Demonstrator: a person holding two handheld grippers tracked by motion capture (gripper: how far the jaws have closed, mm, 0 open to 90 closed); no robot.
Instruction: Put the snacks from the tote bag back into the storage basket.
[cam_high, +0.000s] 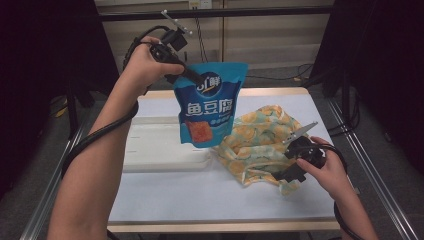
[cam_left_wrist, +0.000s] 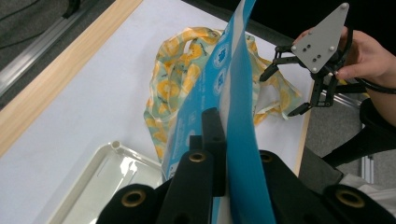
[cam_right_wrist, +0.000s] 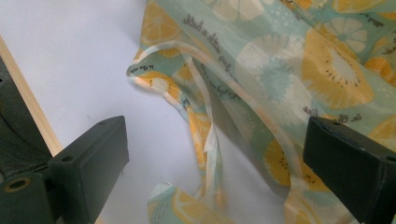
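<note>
Seen from above, the person's left hand (cam_high: 142, 62) lifts the left gripper (cam_high: 192, 77) over the far part of the table (cam_high: 165, 200), its jaws clamped on the top left corner of a blue snack pouch (cam_high: 210, 107). The pouch hangs upright and clear of the table, its printed face toward the person: large white characters, with a picture of an orange-red square slice beneath them. Its lower edge is over the near end of a shallow white tray (cam_high: 160, 150), which lies flat on the table's left half. In the left gripper view the pouch (cam_left_wrist: 238, 116) runs edge-on between the two black jaws, which press on it from either side, and the tray's rounded corner (cam_left_wrist: 114, 147) shows below. To the right of the pouch lies a crumpled cloth bag (cam_high: 257, 142), pale green with an orange citrus-slice print, resting on the white tabletop. The right hand (cam_high: 327, 170) holds the right gripper (cam_high: 295, 157) low at the bag's right edge; its jaws stand wide apart and grip nothing. In the right gripper view the two black jaws sit at opposite sides with the bag's printed fabric (cam_right_wrist: 289, 70) and a thin pale strap (cam_right_wrist: 210, 121) lying between and beyond them, untouched by the pads. In the left gripper view the right gripper (cam_left_wrist: 285, 91) shows farther off with its grey three-cornered plate on top, its jaws spread above the bag (cam_left_wrist: 173, 70).
</note>
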